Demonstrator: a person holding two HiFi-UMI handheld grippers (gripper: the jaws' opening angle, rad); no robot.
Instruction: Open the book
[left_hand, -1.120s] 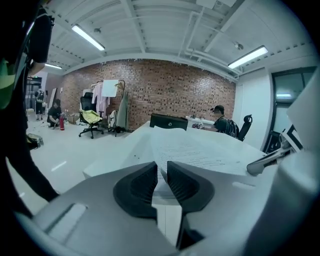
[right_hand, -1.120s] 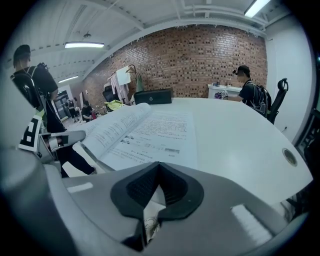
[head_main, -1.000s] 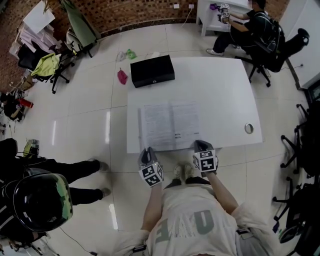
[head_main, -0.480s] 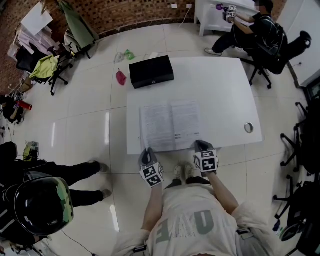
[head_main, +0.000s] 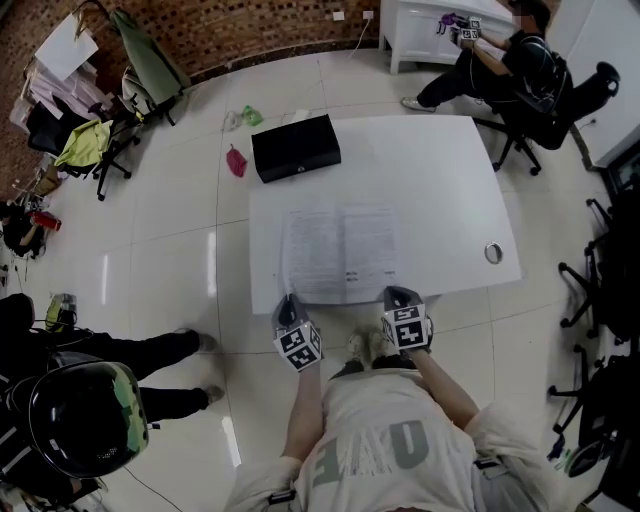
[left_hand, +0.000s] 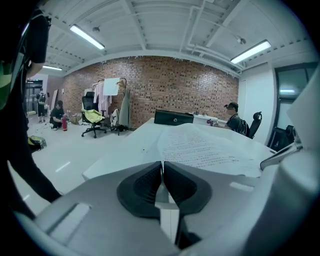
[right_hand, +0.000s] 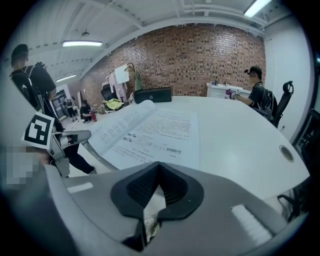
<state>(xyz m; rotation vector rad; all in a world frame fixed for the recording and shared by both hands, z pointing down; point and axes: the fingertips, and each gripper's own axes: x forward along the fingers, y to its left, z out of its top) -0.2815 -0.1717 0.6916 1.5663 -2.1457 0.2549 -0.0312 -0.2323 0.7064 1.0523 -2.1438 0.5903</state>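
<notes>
We hold the left gripper (head_main: 288, 300) and right gripper (head_main: 397, 293) angled down at the near edge of the book (head_main: 340, 253). The left fingers (left_hand: 145, 182) are closing on nothing. The right fingers (right_hand: 142, 187) are clenched and empty. The book's print is illegible.

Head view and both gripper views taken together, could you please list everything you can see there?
table: one, white, middle of the room
open book: one, white printed pages, at the table's near edge
box: one, black, table's far left corner
ring: one, silvery, table's right side
seated person: one, dark clothes, at the far right desk
bystander: one, dark clothes, on the floor at lower left
office chairs: several, black, around the room's edges
brick wall: one, red-brown, far side
left gripper: one, grey, at the book's near left corner, jaws closing to a slit, nothing between them
right gripper: one, grey, at the book's near right corner, jaws together, empty
</notes>
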